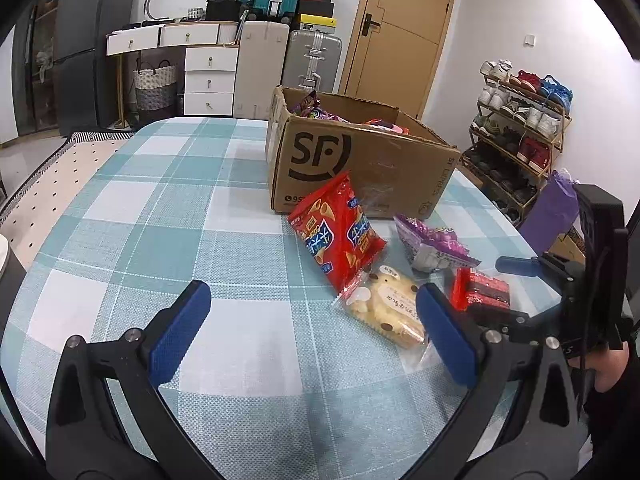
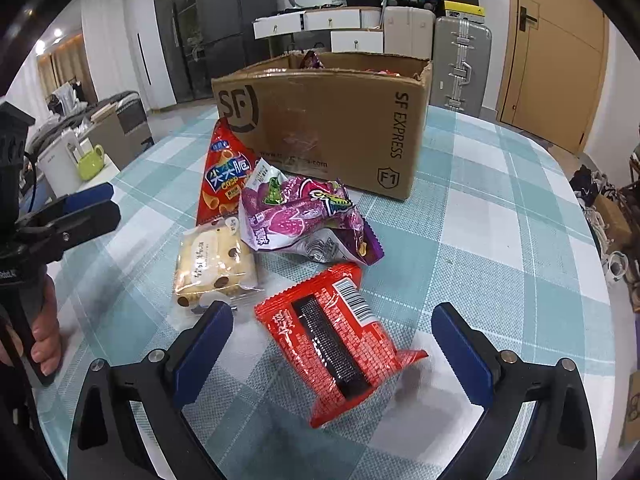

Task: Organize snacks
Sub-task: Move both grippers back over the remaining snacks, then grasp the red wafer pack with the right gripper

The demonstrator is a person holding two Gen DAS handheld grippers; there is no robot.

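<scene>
Red foil snack pack [image 2: 340, 344] lies on the table [image 2: 500, 220] between the wide-spread jaws of the right hand-held gripper [image 2: 332, 344], long axis running away toward the cardboard box [image 2: 320, 120]. Left hand-held gripper [image 1: 312, 328], equally wide, sits farther off. Four packets lie before the box; its contents are probably more snacks.

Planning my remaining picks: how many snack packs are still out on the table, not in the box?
4. Red crisp bag leaning on the box; purple bag beside it; cream biscuit pack nearer; red brick-pattern pack between the right fingers. None looks hidden.
</scene>
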